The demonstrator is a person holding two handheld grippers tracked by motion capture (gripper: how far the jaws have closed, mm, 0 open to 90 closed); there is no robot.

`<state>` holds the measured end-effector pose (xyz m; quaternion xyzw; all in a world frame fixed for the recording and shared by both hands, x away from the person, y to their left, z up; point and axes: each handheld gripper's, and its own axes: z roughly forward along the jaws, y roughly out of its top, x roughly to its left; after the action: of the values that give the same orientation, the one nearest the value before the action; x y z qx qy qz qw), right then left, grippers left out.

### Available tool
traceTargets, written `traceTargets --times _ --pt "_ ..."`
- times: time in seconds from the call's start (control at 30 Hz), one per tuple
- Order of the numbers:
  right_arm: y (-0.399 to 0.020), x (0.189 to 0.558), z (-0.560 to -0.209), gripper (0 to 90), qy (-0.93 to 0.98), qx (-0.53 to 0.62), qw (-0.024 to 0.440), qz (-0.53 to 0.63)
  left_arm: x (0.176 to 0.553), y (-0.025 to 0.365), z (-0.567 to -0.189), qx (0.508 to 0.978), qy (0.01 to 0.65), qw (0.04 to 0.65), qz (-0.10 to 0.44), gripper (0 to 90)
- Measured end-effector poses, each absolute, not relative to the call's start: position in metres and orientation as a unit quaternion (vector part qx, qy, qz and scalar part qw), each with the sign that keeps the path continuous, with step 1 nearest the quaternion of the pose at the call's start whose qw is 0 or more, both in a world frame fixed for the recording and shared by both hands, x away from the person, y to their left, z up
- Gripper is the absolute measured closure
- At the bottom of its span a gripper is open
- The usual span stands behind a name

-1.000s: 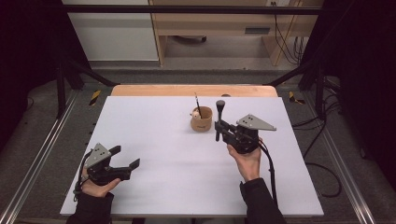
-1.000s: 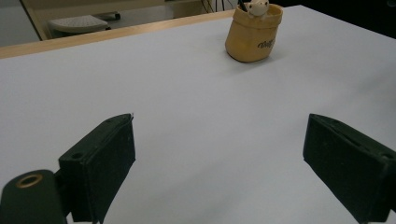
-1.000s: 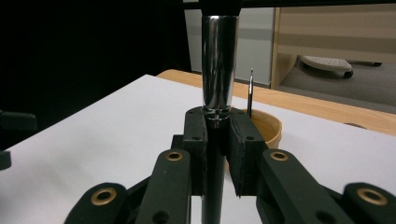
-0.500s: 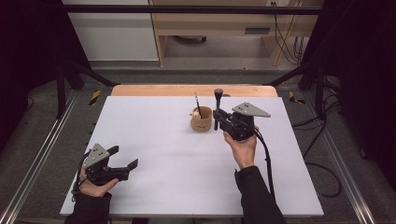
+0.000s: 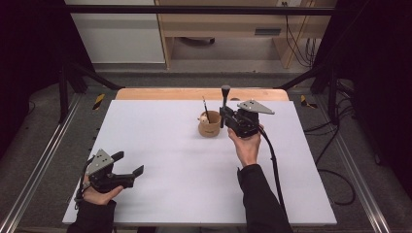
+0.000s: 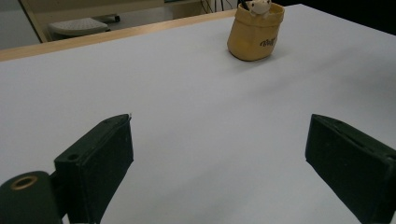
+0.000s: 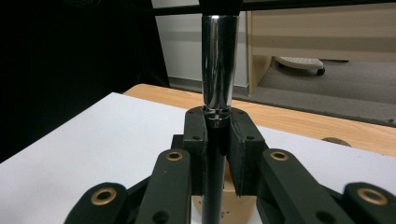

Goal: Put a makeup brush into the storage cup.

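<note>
- My right gripper (image 5: 224, 114) has its jaws clamped tight on a slim black brush with a polished chrome ferrule (image 7: 219, 70), pinching the dark handle just below the metal sleeve.
- In the high view the brush (image 5: 225, 97) stands upright, its dark head above the gripper, just beside the small tan rolled-top pouch-shaped pot (image 5: 210, 124) near the far middle of the white table (image 5: 160, 160).
- The pot already holds a thin dark stick (image 5: 205, 108) and something pale; I can't tell what.
- My left gripper (image 5: 130, 165) hangs wide open with nothing between the jaws, low over the near left part of the table, well apart from the pot (image 6: 254, 35).
- I judge the brush light and rigid, but the chrome sleeve looks slick, so the grip belongs on the matte handle where I have it, not on the metal.
- It is top-heavy above the pads, so it may pivot if I loosen carelessly.
- The pot looks soft-walled and light; a sideways knock from the handle end could tip or slide it, so I'd lower straight down into the mouth.
</note>
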<state>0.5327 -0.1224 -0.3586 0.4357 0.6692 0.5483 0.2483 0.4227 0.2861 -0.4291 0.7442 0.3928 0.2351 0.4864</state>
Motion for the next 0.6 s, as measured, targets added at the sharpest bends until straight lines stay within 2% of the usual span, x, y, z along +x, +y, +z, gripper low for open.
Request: traceTargets --times 0.6 --pt "-0.113 0.559 -0.364 78.9 0.658 0.453 0.262 0.542 0.422 0.283 -0.426 0.745 0.383 0.494 0.235 7.1"
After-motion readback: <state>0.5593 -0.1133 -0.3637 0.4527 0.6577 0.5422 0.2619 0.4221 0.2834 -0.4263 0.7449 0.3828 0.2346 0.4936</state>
